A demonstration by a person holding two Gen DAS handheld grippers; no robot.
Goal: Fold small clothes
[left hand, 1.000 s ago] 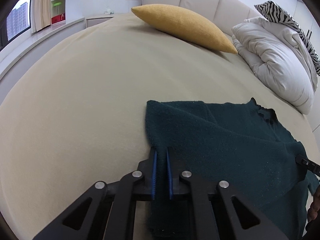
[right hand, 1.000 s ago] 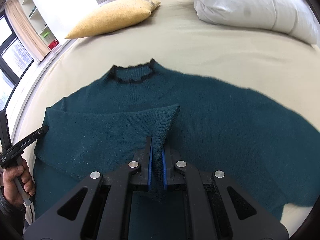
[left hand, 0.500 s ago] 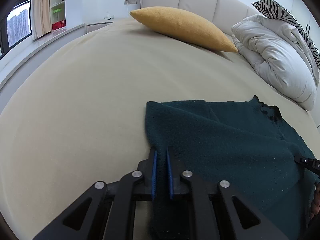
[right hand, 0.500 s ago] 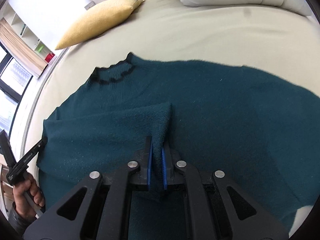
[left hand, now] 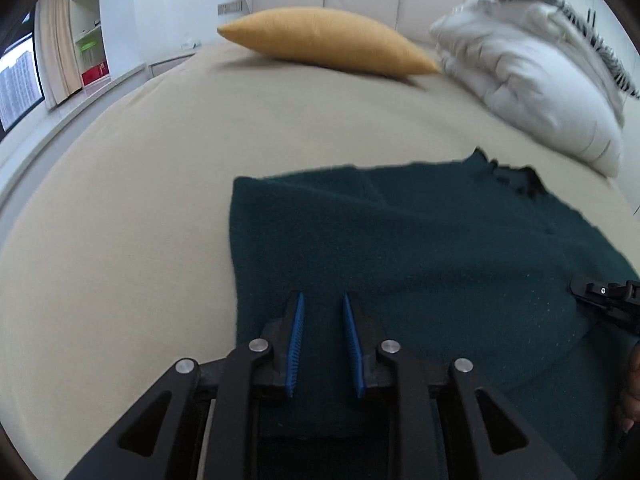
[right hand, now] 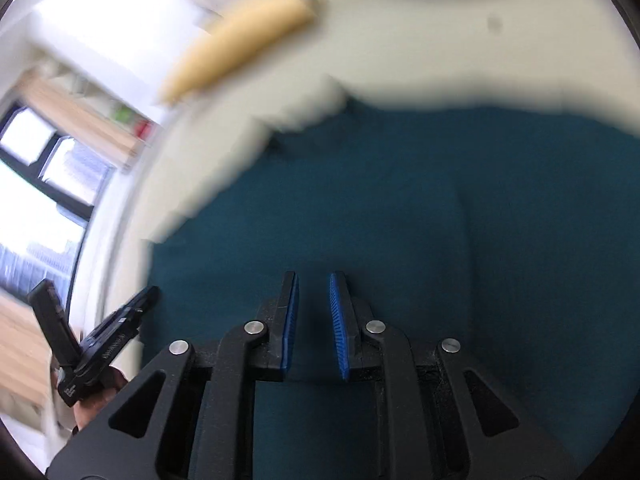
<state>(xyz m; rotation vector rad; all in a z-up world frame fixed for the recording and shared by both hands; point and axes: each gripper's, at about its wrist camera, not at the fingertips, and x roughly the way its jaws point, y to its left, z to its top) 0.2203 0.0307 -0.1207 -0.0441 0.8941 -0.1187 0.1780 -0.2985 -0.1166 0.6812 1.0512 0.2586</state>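
Note:
A dark teal knit sweater (left hand: 420,248) lies flat on the beige bed (left hand: 140,200), its left side folded over the body, its black-trimmed collar (left hand: 516,176) at the far right. My left gripper (left hand: 322,300) is open and empty just above the folded left edge. My right gripper (right hand: 312,280) is open and empty above the sweater (right hand: 400,208); that view is motion-blurred. The right gripper's tip shows in the left wrist view (left hand: 600,292), and the left gripper shows in the right wrist view (right hand: 120,320).
A yellow cushion (left hand: 332,42) and a white duvet (left hand: 532,80) with a zebra-striped pillow (left hand: 560,4) lie at the head of the bed. A window and shelves (left hand: 88,40) stand to the left. Bare bed sheet lies left of the sweater.
Both grippers have opened and let go of the sweater. The folded sleeve now lies flat. The right gripper is swinging, blurring its view.

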